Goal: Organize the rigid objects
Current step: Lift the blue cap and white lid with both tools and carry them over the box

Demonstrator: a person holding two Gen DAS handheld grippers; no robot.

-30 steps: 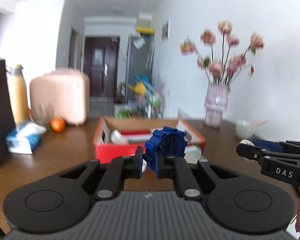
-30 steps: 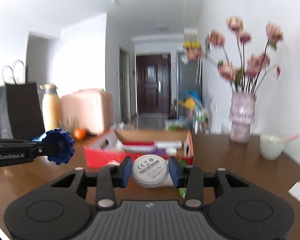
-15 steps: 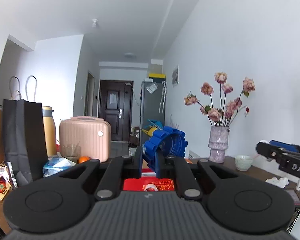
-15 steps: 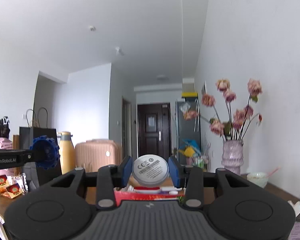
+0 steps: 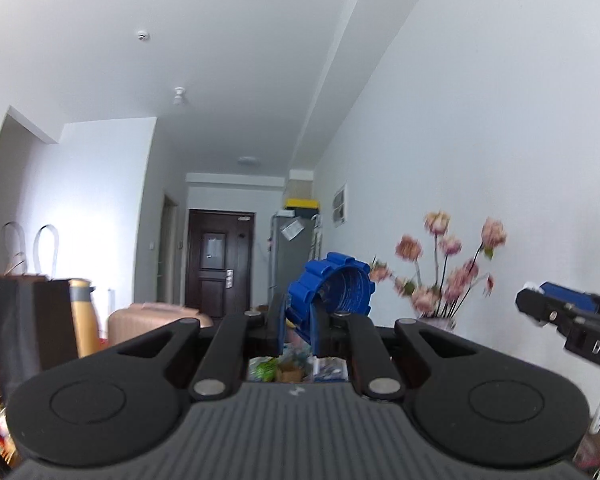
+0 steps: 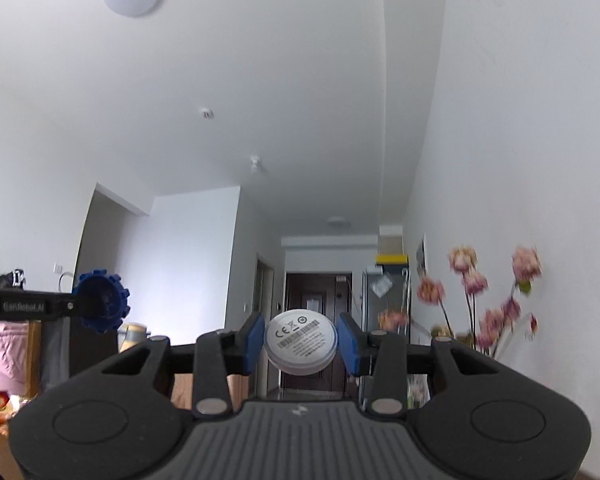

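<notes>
My left gripper (image 5: 300, 326) is shut on a blue toothed ring (image 5: 330, 288), a gear-like plastic part, held high and tilted up. It also shows in the right wrist view (image 6: 101, 306) at the far left. My right gripper (image 6: 302, 344) is shut on a white round disc (image 6: 302, 340) with a CE label on its face. The right gripper's tip shows in the left wrist view (image 5: 540, 308) at the right edge. The red cardboard box and the table top are hidden below both views.
A vase of pink flowers (image 5: 448, 276) stands at the right by the white wall. A black paper bag (image 5: 31, 320), a yellow bottle (image 5: 81, 312) and a pink suitcase (image 5: 147, 320) stand at the left. A dark door (image 5: 219, 260) closes the hallway behind.
Both grippers have risen and tilted upward with their objects still held. The red box and the table have dropped out of view; the ceiling now fills most of both views.
</notes>
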